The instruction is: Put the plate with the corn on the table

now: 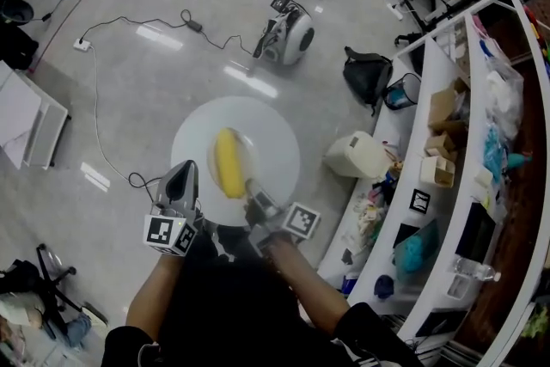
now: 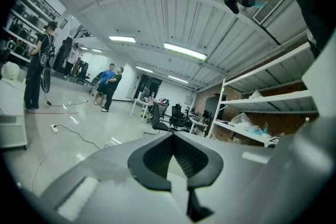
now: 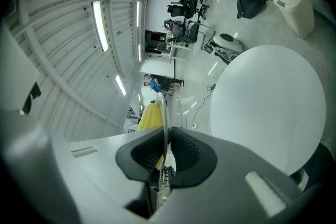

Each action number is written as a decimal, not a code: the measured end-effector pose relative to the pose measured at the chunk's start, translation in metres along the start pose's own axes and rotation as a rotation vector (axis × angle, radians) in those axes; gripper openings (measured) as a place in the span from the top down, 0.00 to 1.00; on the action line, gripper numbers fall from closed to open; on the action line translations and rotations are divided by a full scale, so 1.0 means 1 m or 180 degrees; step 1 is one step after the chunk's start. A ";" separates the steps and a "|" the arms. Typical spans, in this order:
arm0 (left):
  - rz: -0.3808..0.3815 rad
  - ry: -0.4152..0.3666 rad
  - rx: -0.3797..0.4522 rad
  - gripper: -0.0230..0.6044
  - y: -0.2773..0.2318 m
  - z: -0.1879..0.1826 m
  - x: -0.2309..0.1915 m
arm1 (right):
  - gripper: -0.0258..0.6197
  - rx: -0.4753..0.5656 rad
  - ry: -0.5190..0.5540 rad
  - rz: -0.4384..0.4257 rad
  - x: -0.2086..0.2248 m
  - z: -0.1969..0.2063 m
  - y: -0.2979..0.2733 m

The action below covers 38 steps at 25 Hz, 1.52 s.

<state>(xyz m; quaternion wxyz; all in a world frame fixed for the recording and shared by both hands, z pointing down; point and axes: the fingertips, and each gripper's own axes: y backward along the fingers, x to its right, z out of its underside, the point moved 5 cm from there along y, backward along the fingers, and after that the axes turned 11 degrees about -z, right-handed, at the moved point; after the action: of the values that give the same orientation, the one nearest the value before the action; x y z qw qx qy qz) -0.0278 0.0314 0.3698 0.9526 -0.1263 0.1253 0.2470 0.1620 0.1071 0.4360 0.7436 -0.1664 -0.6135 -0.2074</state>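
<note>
A yellow corn cob (image 1: 228, 161) lies on a thin clear plate (image 1: 247, 152), held above a round white table (image 1: 279, 129). My right gripper (image 1: 254, 195) is shut on the plate's near rim. In the right gripper view the plate rim (image 3: 164, 113) runs edge-on between the pads of the right gripper (image 3: 167, 131). The corn (image 3: 150, 117) lies to its left and the table top (image 3: 268, 107) spreads out at the right. My left gripper (image 1: 182, 172) hangs beside the table's left edge, shut and empty. The left gripper (image 2: 172, 135) points out across the room.
White curved shelves (image 1: 447, 185) full of boxes and small items run down the right. A cream bin (image 1: 357, 155), a black bag (image 1: 365, 73) and a round white machine (image 1: 288, 37) stand on the floor beyond the table. Cables (image 1: 103, 125) trail at left. People (image 2: 110, 86) stand far off.
</note>
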 end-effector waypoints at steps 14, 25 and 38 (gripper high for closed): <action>-0.0326 0.0066 0.0048 0.96 -0.019 0.009 -0.016 | 0.90 -0.0266 -0.0073 -0.0047 0.024 -0.017 -0.033; -0.0377 0.0138 0.0024 0.96 -0.040 0.019 -0.040 | 0.90 -0.0263 -0.0098 0.0000 0.045 -0.020 -0.060; -0.0464 0.0200 -0.0008 0.96 -0.054 0.042 -0.069 | 0.90 -0.0284 -0.0176 0.0009 0.073 -0.011 -0.085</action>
<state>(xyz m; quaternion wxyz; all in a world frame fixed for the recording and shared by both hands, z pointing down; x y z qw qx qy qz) -0.0520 -0.0318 0.4398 0.9635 -0.1440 0.1452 0.1730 0.1392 0.0216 0.5049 0.7185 -0.2059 -0.6237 -0.2289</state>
